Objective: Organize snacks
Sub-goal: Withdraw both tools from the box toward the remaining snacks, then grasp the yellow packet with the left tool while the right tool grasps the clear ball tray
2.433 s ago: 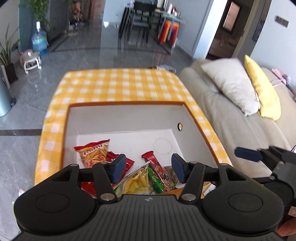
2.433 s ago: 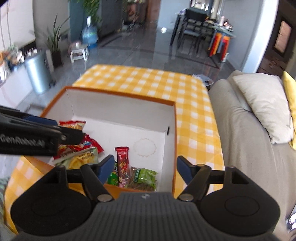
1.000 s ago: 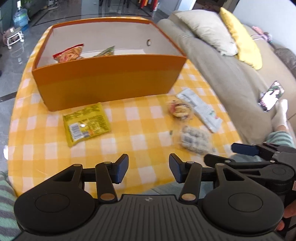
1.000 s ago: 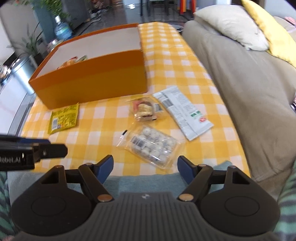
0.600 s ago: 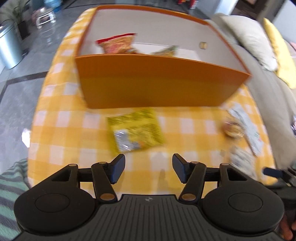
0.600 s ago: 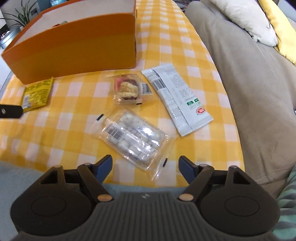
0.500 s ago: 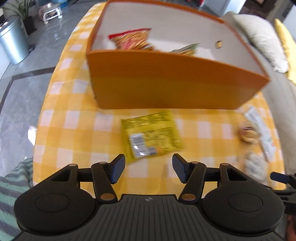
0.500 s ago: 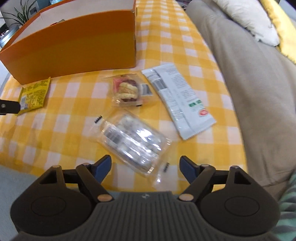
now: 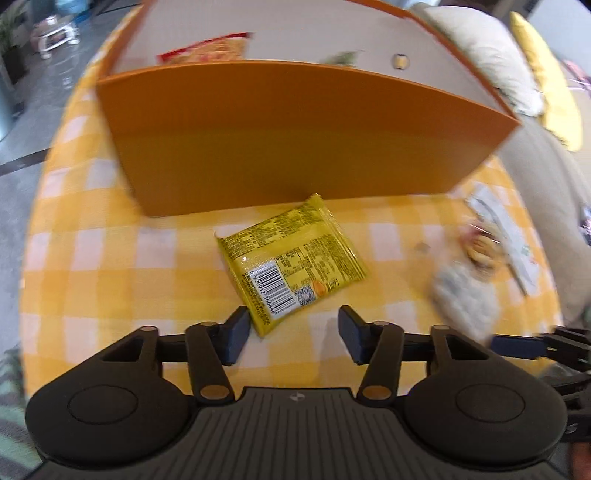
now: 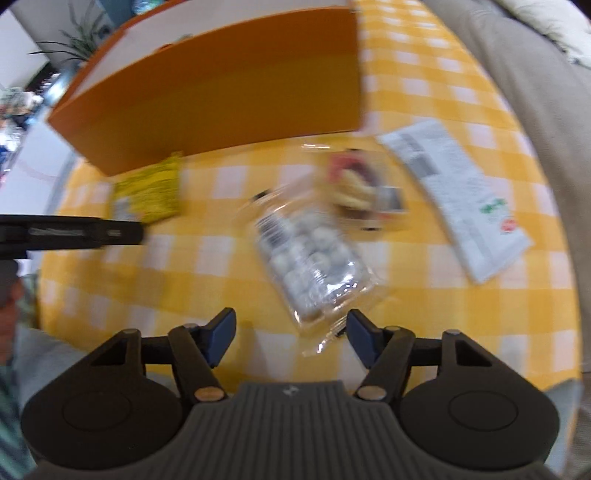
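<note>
Lower each closing, still-empty claw squarely: left claw [image 9: 291, 334] over the yellow packet's [image 9: 291, 258] near corner, right claw [image 10: 291, 336] over the clear candy pack's [image 10: 310, 262] edge, both flat on the table [image 9: 110, 266] before the orange box [image 9: 295, 133].

Home living room. Landmark: low table with yellow-checked cloth [image 9: 110, 258]. Beige sofa [image 10: 535, 74] runs along its right side, with a cream pillow [image 9: 491, 62] and a yellow cushion [image 9: 546, 74]. Beyond the table's far-left corner: glossy grey tiled floor [image 9: 33, 122], potted plant [image 10: 77, 44], small white stool [image 9: 55, 35].
</note>
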Available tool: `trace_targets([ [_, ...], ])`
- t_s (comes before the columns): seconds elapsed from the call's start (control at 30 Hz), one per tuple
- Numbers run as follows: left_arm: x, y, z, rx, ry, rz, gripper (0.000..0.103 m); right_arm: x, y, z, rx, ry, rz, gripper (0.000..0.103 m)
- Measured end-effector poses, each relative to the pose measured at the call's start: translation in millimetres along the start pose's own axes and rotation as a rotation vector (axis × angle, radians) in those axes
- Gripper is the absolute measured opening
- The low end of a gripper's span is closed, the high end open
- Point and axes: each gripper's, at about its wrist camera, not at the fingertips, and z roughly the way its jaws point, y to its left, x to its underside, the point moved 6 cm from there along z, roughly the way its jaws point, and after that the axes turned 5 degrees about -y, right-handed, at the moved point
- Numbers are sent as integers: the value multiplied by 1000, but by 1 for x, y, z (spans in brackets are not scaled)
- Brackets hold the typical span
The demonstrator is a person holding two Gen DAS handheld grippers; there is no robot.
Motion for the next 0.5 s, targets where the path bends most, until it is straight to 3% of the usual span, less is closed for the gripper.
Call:
trace_targets([
  [0.1, 4, -16, 1, 83, 9, 30, 54, -1, 15, 4, -38, -1, -18, 65],
  [0.27, 6, -33, -12, 72, -12, 131, 55, -3, 26, -7, -12, -34, -78, 63],
  [0.4, -4, -35, -19, 25, -44, 231, 76, -5, 20, -22, 52, -90, -126, 64],
  [0.5, -11, -35, -16, 6, -35, 294, 82, -12, 13, -21, 99, -118, -166, 68],
])
